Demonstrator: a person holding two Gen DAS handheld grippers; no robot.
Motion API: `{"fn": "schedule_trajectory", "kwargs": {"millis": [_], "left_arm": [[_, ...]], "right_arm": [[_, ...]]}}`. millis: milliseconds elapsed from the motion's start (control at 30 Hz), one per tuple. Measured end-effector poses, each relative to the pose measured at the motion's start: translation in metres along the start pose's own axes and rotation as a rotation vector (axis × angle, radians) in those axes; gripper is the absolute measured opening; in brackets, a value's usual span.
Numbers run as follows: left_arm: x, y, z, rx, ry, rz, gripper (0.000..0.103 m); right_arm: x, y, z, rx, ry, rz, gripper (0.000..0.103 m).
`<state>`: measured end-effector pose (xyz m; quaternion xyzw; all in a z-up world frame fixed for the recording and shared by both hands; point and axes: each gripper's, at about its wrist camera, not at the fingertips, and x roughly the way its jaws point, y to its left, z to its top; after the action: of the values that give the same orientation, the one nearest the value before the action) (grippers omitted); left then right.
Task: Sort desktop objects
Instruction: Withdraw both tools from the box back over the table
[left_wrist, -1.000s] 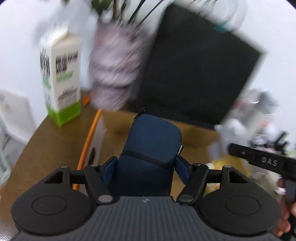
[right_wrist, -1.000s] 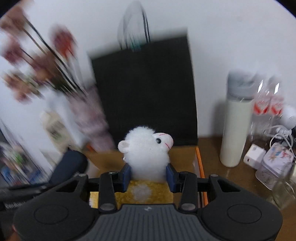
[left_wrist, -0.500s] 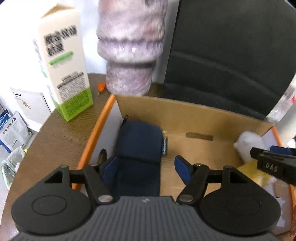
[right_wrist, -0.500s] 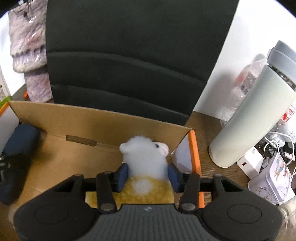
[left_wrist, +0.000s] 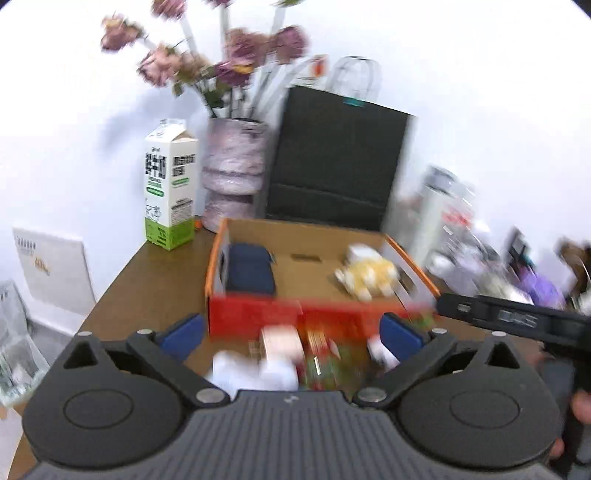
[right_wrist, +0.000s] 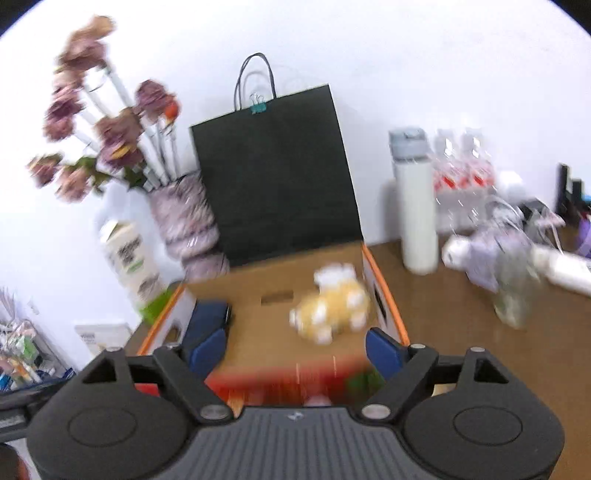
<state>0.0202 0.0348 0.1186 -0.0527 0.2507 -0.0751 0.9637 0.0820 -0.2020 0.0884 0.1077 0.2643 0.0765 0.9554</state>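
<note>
An open cardboard box (left_wrist: 410, 258) with orange edges and a red front stands on the brown desk. A dark blue pouch (left_wrist: 250, 271) lies at its left end and a white and yellow plush toy (left_wrist: 365, 276) at its right end. Both also show in the right wrist view, the pouch (right_wrist: 207, 319) and the plush toy (right_wrist: 332, 306). My left gripper (left_wrist: 291, 334) is open and empty, in front of the box. My right gripper (right_wrist: 295, 345) is open and empty, near the box's front edge.
Behind the box stand a milk carton (left_wrist: 170, 192), a vase of dried flowers (left_wrist: 234, 177) and a black paper bag (left_wrist: 332, 166). A white bottle (right_wrist: 415, 206) and blurred clutter sit on the right. Small blurred items (left_wrist: 280, 354) lie in front of the box.
Both grippers let go of their objects, opened wide and pulled back and up from the box. The pouch and the plush toy now lie inside it.
</note>
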Motion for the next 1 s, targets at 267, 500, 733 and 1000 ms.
{"fn": "schedule_trajectory", "kwargs": {"millis": [267,500,733,1000], "left_arm": [[-0.047,-0.024,-0.096,0.011,-0.006,0.098,0.103],[-0.056,-0.041,-0.130,0.070,0.005,0.109,0.103],[-0.051,-0.037,-0.143,0.061,0.014,0.141,0.103],[-0.042,-0.028,-0.154,0.032,0.066,0.140,0.103]], "right_arm": [[-0.063,-0.001,-0.123,-0.141,0.083,0.066,0.085],[-0.086,-0.006,-0.146,-0.191,0.066,0.052,0.085],[-0.090,-0.010,-0.153,-0.222,0.056,0.032,0.086],[-0.090,-0.015,-0.159,-0.234,0.071,0.018,0.089]]}}
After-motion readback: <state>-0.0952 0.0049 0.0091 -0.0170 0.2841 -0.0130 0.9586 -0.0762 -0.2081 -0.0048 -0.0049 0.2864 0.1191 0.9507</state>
